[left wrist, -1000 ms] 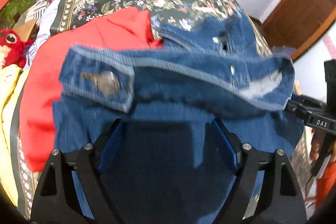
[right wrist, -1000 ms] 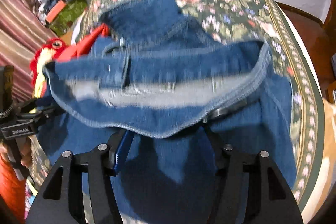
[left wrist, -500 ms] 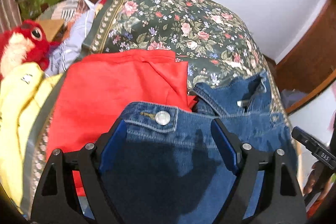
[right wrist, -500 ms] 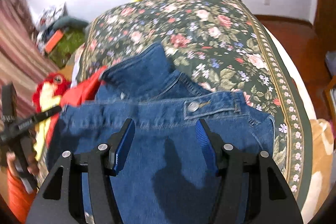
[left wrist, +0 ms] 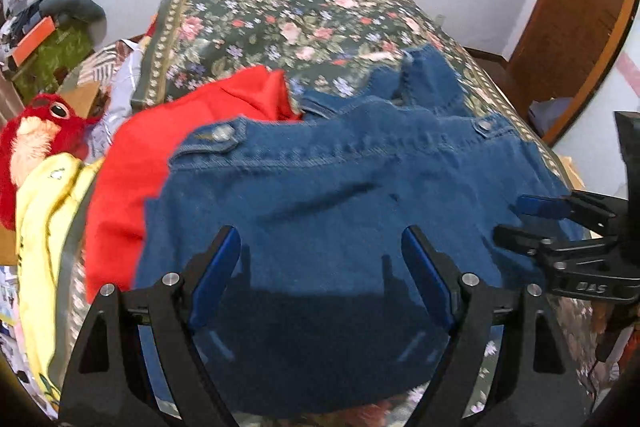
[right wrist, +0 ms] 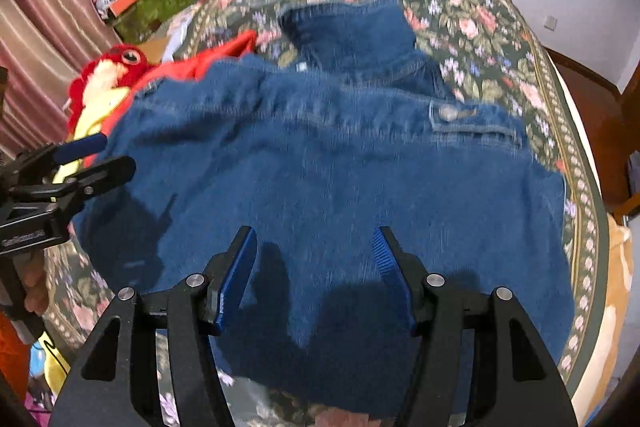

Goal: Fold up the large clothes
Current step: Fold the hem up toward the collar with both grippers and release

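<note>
Denim jacket (left wrist: 352,195), a second ago lifted with its hem doubled over, now lies flat on the floral bedspread (left wrist: 280,15), overlapping the red garment (left wrist: 132,167) on its left. My left gripper (left wrist: 320,259) hangs wide, empty, above the jacket's near edge; my right gripper (right wrist: 314,259) likewise, narrower, gripping nothing.

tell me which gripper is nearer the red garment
Left. The left gripper hovers over the denim jacket's side that borders the red garment; the right gripper is over the jacket's far side.
</note>
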